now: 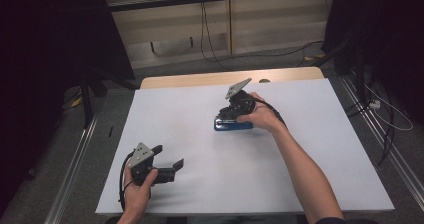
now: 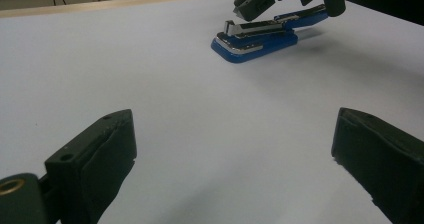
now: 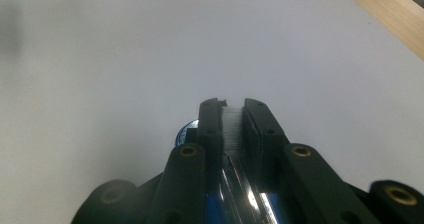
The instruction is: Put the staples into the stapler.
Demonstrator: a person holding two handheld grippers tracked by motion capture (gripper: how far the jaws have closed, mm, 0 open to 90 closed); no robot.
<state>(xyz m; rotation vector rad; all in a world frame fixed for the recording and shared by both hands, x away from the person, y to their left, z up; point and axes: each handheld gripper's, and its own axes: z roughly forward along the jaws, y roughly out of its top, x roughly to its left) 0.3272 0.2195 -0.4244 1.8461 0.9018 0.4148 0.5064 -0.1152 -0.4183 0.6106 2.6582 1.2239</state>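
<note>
A blue stapler [image 1: 233, 125] with a chrome magazine lies on the white table [image 1: 200, 194], right of the middle. My right gripper [image 1: 223, 115] hangs just above it, tilted down to the left. Its jaws are shut on a thin pale ribbed strip [image 3: 232, 126] that looks like a strip of staples. In the right gripper view the stapler's blue body [image 3: 187, 131] and chrome show below the right gripper [image 3: 232, 105]. From the left gripper view the stapler [image 2: 255, 41] lies under the right gripper [image 2: 242, 6]. My left gripper [image 1: 170, 155] rests open near the front left, its jaws wide apart around bare table [image 2: 235, 149].
A wooden strip [image 1: 200, 79] borders the table's far edge. Beyond it the floor carries black cables [image 1: 210, 44] and dark stands. Metal rails [image 1: 75, 159] run along both sides of the table.
</note>
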